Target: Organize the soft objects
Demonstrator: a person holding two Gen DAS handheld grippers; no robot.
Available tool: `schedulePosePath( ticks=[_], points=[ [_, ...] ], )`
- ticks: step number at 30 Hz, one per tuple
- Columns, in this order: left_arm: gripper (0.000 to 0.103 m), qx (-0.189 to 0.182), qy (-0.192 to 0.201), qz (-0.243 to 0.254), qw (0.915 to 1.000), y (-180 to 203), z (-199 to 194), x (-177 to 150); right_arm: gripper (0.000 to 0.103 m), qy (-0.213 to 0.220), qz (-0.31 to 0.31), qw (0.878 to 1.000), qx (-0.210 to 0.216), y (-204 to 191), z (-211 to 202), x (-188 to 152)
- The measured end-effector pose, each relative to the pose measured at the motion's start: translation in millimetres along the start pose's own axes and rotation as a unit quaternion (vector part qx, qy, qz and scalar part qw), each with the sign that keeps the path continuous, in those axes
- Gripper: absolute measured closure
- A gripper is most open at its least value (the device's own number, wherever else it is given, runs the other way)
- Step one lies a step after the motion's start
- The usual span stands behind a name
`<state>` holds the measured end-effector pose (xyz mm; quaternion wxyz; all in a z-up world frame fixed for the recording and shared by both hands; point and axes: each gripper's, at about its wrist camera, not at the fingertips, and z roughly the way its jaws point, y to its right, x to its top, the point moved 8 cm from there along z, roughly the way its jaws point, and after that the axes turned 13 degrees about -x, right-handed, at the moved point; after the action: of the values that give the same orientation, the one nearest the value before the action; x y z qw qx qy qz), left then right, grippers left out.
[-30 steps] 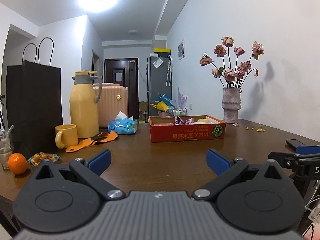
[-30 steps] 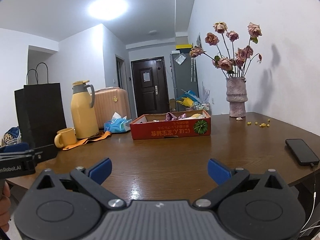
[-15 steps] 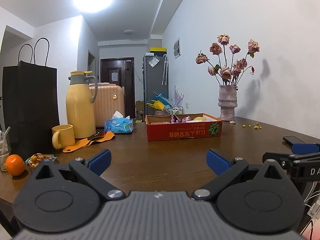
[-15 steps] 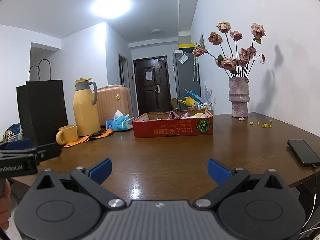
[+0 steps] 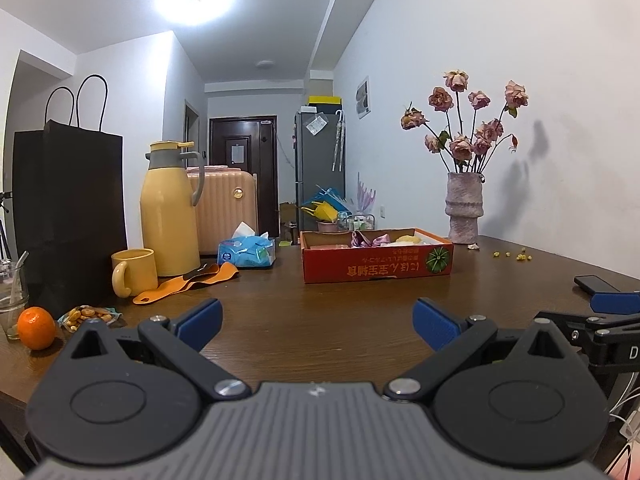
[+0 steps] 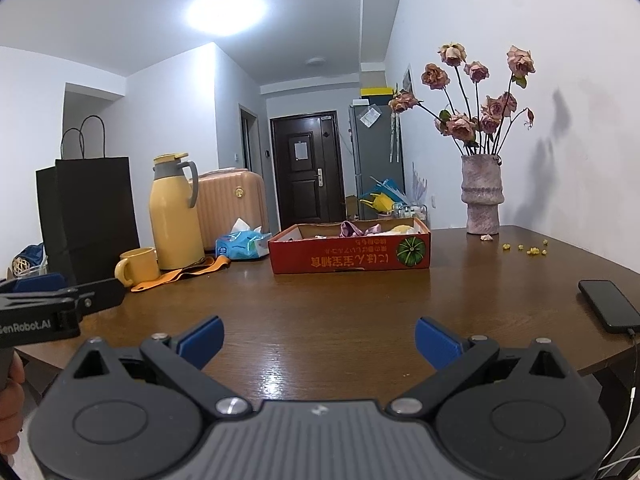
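A: Both claws hang low over the near edge of the brown table (image 5: 320, 320). The left claw (image 5: 318, 316) is spread wide with nothing between its blue pads, and the right claw (image 6: 319, 336) is just as wide and just as bare.

B: And the soft things?

A: In the red cardboard box (image 6: 350, 256) at the middle of the table, well apart from both claws. A pink-purple satin bundle (image 6: 356, 229) pokes above its rim, with something pale yellow (image 6: 404, 229) beside it toward the vase end. What else lies in the box I cannot tell from this low angle.

B: Other containers?

A: A yellow mug (image 5: 134, 272) stands just beside the tall yellow thermos (image 5: 170, 216); neither shows its inside. A blue tissue pack (image 5: 247, 252) has a white tissue standing out of its top. The stone-coloured vase (image 6: 481, 196) holds dried pink roses (image 6: 472, 96). A black paper bag (image 5: 68, 208) stands upright at the left end.

B: Does one camera catch more than the other?

A: The left one alone shows an orange (image 5: 36, 328), an open snack packet (image 5: 88, 314) and a glass (image 5: 12, 304) with a straw by the bag. The right one shows the whole black phone (image 6: 610, 306) with its cable, and a fingertip of the person's hand (image 6: 12, 412) at the left edge.
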<state>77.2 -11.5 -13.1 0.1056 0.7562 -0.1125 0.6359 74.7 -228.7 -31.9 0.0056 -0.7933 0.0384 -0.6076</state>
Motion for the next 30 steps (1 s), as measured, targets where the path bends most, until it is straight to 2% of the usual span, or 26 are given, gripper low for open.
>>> schedulePosePath(
  ticks=[30],
  points=[
    [0.0, -0.001, -0.001, 0.001, 1.0, -1.2, -0.3, 0.6, 0.001, 0.001, 0.005, 1.0, -0.006, 3.9, -0.8, -0.9]
  ],
)
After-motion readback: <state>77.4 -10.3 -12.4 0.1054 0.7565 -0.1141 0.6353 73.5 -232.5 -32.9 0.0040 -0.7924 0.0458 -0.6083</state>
